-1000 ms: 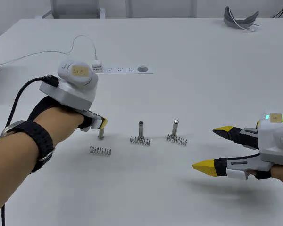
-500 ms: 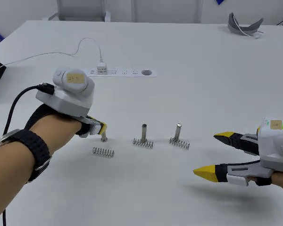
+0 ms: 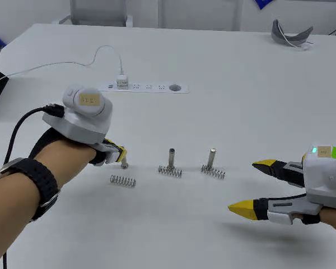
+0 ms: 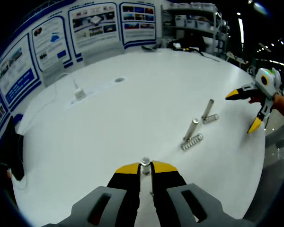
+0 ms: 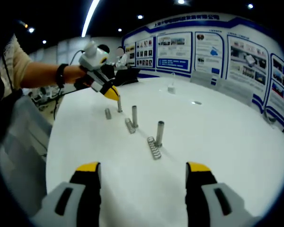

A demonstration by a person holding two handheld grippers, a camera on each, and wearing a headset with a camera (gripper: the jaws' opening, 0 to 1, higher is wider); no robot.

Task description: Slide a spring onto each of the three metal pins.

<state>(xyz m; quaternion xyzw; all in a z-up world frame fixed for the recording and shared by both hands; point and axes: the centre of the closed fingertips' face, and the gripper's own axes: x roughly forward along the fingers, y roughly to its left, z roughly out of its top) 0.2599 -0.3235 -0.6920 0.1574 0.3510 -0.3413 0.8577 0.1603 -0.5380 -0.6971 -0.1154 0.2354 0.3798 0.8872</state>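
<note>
Looked across a broad white table (image 3: pixel 241 84), with a white power strip (image 3: pixel 143 87) lying flat near its far side and a cable (image 3: pixel 73 63) trailing off left. Noted grey chairs (image 3: pixel 98 11) beyond the far edge, blue-framed posters (image 5: pixel 213 47) along the wall, a long ceiling light (image 5: pixel 91 16) overhead.

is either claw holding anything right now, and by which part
The left claw is shut on the leftmost metal pin, pinching it near its top end. The right claw is open and holds nothing.
</note>
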